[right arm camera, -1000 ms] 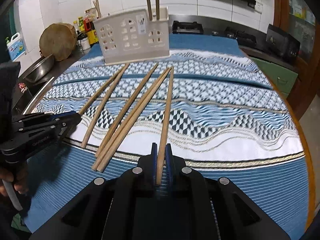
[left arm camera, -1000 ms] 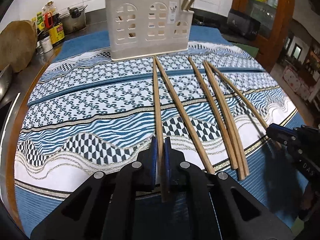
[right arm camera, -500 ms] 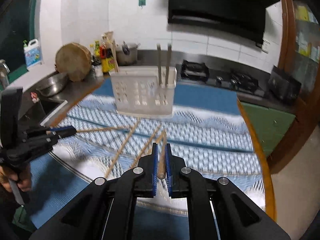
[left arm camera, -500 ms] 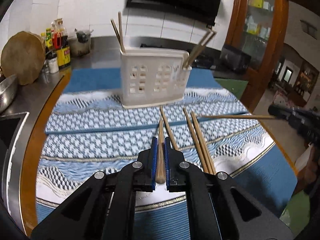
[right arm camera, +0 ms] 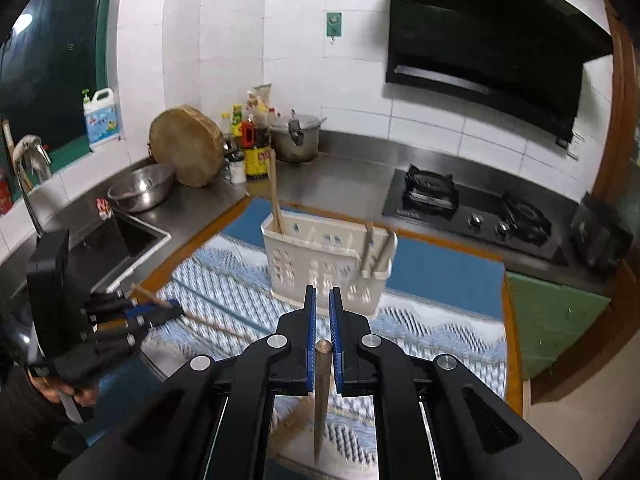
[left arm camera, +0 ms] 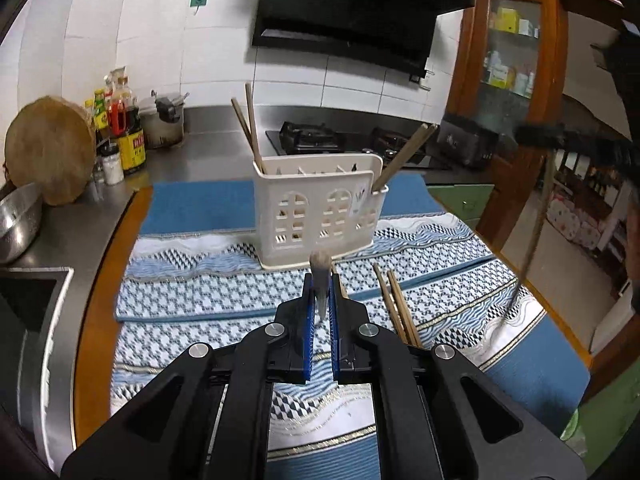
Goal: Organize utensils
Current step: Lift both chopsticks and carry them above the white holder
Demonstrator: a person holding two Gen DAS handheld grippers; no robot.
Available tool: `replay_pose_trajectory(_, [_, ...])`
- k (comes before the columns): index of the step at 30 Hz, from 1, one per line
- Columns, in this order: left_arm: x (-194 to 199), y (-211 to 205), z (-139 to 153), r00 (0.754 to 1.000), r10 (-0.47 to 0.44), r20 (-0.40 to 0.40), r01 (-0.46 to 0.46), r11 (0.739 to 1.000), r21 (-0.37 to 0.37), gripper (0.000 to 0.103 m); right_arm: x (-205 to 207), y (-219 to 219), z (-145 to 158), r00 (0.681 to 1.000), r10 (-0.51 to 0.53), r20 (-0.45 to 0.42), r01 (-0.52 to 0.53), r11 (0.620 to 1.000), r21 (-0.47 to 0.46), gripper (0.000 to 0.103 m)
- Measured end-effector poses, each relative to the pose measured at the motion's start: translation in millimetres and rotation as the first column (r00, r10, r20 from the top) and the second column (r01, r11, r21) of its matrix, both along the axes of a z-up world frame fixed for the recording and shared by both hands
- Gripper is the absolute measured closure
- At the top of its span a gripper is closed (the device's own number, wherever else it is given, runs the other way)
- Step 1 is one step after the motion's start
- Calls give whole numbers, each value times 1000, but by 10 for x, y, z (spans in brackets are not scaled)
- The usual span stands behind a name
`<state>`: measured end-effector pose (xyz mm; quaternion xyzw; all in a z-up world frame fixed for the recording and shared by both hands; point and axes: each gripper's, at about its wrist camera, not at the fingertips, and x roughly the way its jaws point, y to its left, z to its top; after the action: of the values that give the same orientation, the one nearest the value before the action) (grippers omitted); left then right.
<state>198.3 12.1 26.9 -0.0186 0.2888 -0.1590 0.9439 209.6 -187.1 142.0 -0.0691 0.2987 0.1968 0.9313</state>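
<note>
Left gripper (left arm camera: 320,284): pinching one chopstick (left arm camera: 321,266). In the left wrist view the stick points straight at the camera, so only its blurred end shows between the blue pads (left arm camera: 307,320). The gripper is above the patterned cloth (left arm camera: 200,292) on the tabletop (left arm camera: 96,300), in front of the white holder (left arm camera: 320,216).

Right gripper (right arm camera: 322,300): pinching a second chopstick (right arm camera: 321,392). Its blunt end sits between the pads, and the shaft hangs down below the gripper toward the cloth. In the left wrist view this stick appears as a blurred, near-vertical streak at the right edge.

Holder: stands upright on the cloth, toward its far edge. Two chopsticks (left arm camera: 250,128) lean in its left end; two more (left arm camera: 404,156) lean in the small side pocket on its right end.

Loose chopsticks: a pair (left arm camera: 396,304) lies on the cloth just right of the left gripper. A third stick probably lies partly hidden behind the left gripper's pads; the view is too blocked to confirm.

A round wooden board (right arm camera: 186,146) and a metal bowl (right arm camera: 140,188) sit on the steel counter to the left of the tabletop.
</note>
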Motion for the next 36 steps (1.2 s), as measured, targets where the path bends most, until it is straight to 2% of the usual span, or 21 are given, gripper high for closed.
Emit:
replay_pose_trajectory(8, [115, 86, 91, 1000, -12, 3, 12, 1000, -6, 98, 487, 245, 530, 998, -4, 66, 2, 1000, 29, 96])
replay_pose_trajectory(14, [239, 156, 192, 1000, -17, 12, 17, 1000, -14, 98, 951, 330, 810, 992, -58, 112, 53, 998, 46, 96])
replay_pose_trajectory(23, [450, 173, 511, 998, -44, 52, 45, 999, -12, 98, 1533, 228, 916, 982, -152, 115, 144, 987, 70, 96])
replay_pose_trajectory(29, [531, 128, 926, 990, -75, 116, 77, 997, -12, 98, 1735, 94, 987, 973, -187, 132, 175, 980, 97, 96])
replay_pose_trajectory(36, [675, 19, 1372, 978, -69, 199, 67, 998, 13, 98, 1974, 29, 875, 968, -214, 132, 200, 974, 111, 96])
